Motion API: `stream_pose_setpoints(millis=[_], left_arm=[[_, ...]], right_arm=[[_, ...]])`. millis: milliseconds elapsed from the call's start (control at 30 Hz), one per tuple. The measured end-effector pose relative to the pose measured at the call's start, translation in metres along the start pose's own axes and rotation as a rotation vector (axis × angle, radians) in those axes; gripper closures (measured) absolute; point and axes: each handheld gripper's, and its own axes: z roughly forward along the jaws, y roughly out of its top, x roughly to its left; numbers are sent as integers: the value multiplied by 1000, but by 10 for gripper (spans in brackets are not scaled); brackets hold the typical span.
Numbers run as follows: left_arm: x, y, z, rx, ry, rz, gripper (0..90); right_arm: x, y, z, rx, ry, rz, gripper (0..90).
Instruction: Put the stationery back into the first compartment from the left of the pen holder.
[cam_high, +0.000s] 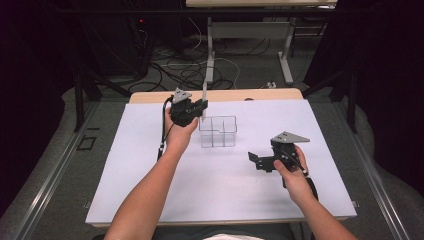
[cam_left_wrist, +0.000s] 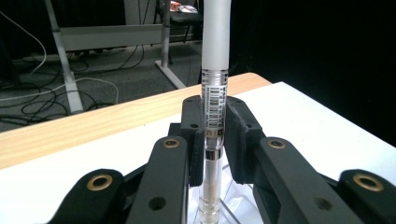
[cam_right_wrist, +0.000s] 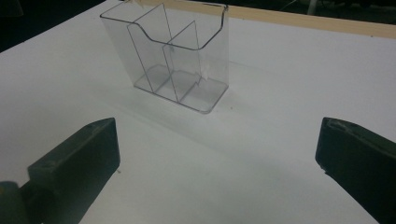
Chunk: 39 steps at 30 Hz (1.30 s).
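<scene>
Clear organiser, pen held above it

Clear plastic forms the organiser (cam_high: 218, 131), which stands on the white sheet of the bench (cam_high: 220, 195), toward the far side and a little left of the middle. It has several compartments split by thin walls, and in the right gripper view (cam_right_wrist: 173, 60) they look bare.

Left tongs (cam_high: 202, 107) are clamped on a pen (cam_left_wrist: 215, 93). The pen stands upright between the two black jaws, which press it from both sides at the band with the barcode. Its frosted white upper part rises well above the jaws, and its clear lower barrel hangs below them. In the high view the pen (cam_high: 204, 97) is at the organiser's far left corner, just above its rim; whether the tip has entered a compartment I cannot tell. In the left gripper view a bit of clear plastic shows right under the barrel.

Right tongs (cam_high: 260, 161) are wide apart, with nothing between the jaws. They sit over the sheet near the person's side, right of the organiser and well apart from it, pointing toward it. The right gripper view shows the organiser farther off, between the two spread jaws.
</scene>
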Motion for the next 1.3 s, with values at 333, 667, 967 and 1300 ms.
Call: stream_pose_setpoints(millis=[333,667,967,1300], left_arm=[[0,-14,6,48,0,-14,798],[-1,-25,10,88,-4,-25,798],[-1,-33,12,126,-8,-32,797],[-2,-34,10,155,-21,-12,795]], right_arm=[[-4,-6,2,27,8,33,0],[-4,-9,5,43,21,50,0],[-3,-10,6,51,24,59,0],[-5,-12,7,55,22,63,0]])
